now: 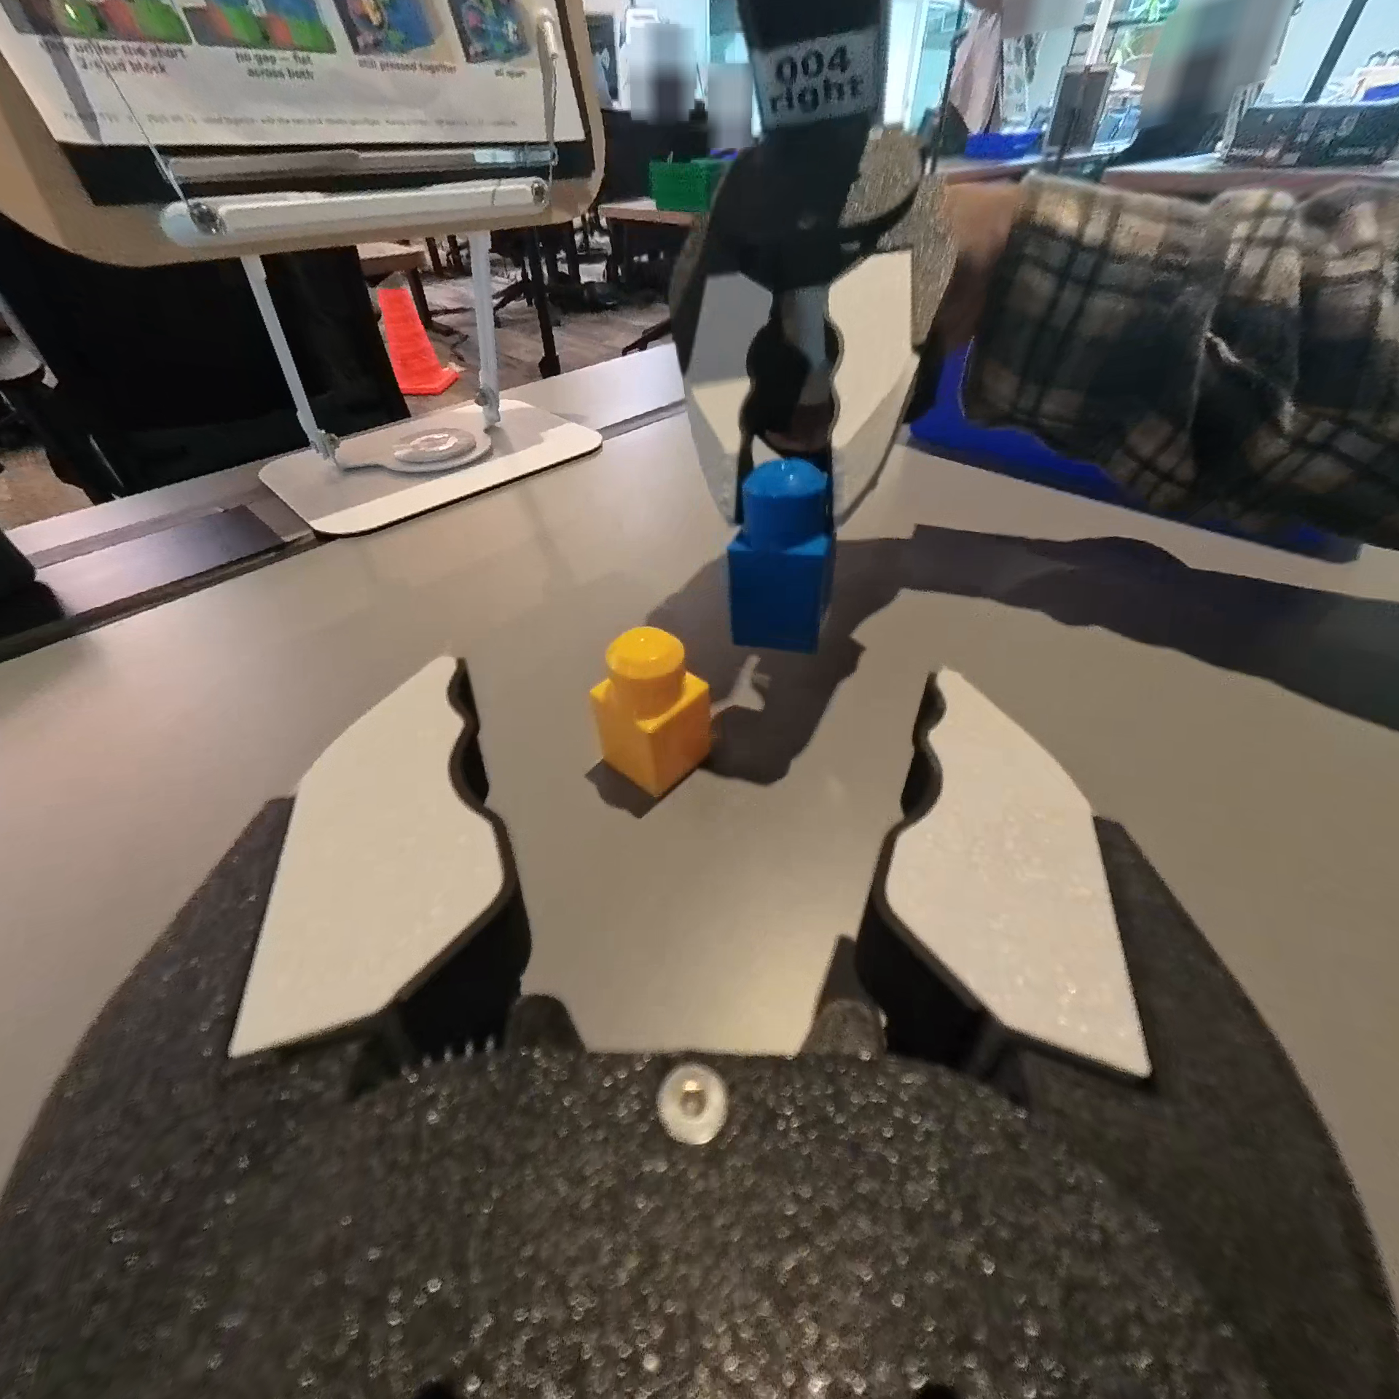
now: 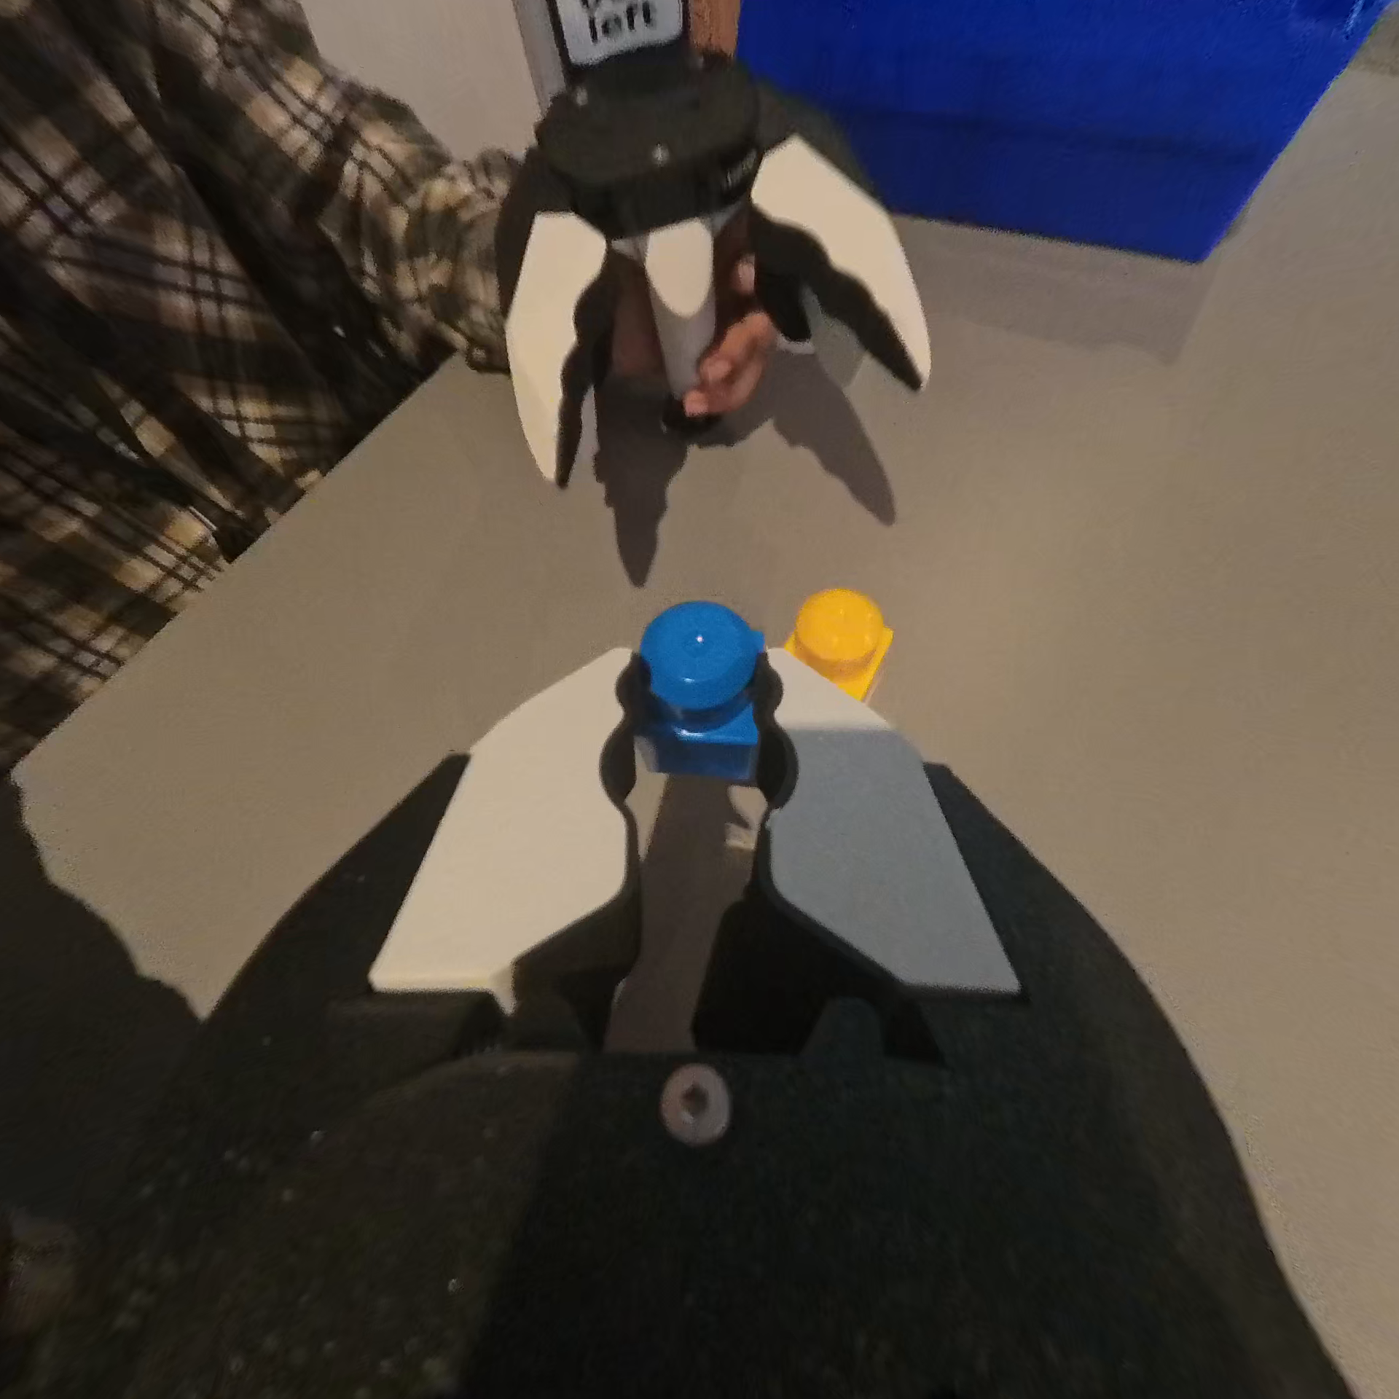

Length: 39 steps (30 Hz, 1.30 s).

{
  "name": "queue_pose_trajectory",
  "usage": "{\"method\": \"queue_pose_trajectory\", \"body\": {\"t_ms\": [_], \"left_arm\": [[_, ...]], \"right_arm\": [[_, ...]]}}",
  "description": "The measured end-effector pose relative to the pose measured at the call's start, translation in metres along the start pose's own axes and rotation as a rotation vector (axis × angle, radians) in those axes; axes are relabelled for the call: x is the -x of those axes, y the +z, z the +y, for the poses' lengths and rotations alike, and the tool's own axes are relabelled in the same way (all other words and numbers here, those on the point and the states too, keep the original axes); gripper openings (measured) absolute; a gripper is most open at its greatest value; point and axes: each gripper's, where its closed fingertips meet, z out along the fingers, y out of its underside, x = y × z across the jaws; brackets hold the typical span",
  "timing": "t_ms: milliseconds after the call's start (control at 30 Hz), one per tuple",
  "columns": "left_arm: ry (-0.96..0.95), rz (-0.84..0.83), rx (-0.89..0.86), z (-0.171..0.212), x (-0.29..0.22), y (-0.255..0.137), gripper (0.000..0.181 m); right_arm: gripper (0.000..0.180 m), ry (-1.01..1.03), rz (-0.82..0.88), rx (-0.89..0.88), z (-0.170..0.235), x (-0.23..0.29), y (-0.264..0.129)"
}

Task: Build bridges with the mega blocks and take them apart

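Two blocks showing: one blue block (image 2: 700, 693), one yellow block (image 1: 651, 719). Both single-stud, both upright. I'm clenching my right claw (image 2: 700, 711) on the blue block, fingers pinching its sides near the stud; from the left wrist view its base is sitting at or just above the table (image 1: 227, 757), can't tell which. The yellow block is standing free on the table, just beside the blue one, not touching it. My left claw (image 1: 693, 727) is hanging released, fingers spread wide, holding nothing, the yellow block sitting just ahead of the tips. One blue bin (image 2: 1060, 113) is sitting at the table's far side; contents aren't visible. One document stand (image 1: 424, 462) is standing on the table beyond the blocks.
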Motion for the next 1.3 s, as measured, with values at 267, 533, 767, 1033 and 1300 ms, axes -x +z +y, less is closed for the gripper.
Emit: {"method": "queue_pose_trajectory", "body": {"t_ms": [267,533,767,1033,1300], "left_arm": [[0.016,-0.008,-0.015,-0.002,0.001,-0.001,0.108],[0.021,0.002,-0.004,-0.001,0.001,0.001,0.108],[-0.007,0.017,-0.022,-0.004,0.001,-0.001,0.108],[0.030,0.030,-0.054,-0.010,-0.001,-0.005,0.107],[0.022,0.004,-0.072,-0.012,0.009,-0.012,0.107]], "right_arm": [[0.028,-0.044,-0.120,0.044,0.034,-0.015,0.018],[0.040,-0.154,-0.193,0.079,0.035,-0.020,0.027],[0.053,-0.181,-0.021,0.009,0.021,-0.031,-0.002],[0.043,-0.188,-0.097,0.054,0.007,-0.045,0.024],[0.029,-0.151,-0.250,0.135,0.012,-0.042,0.053]]}}
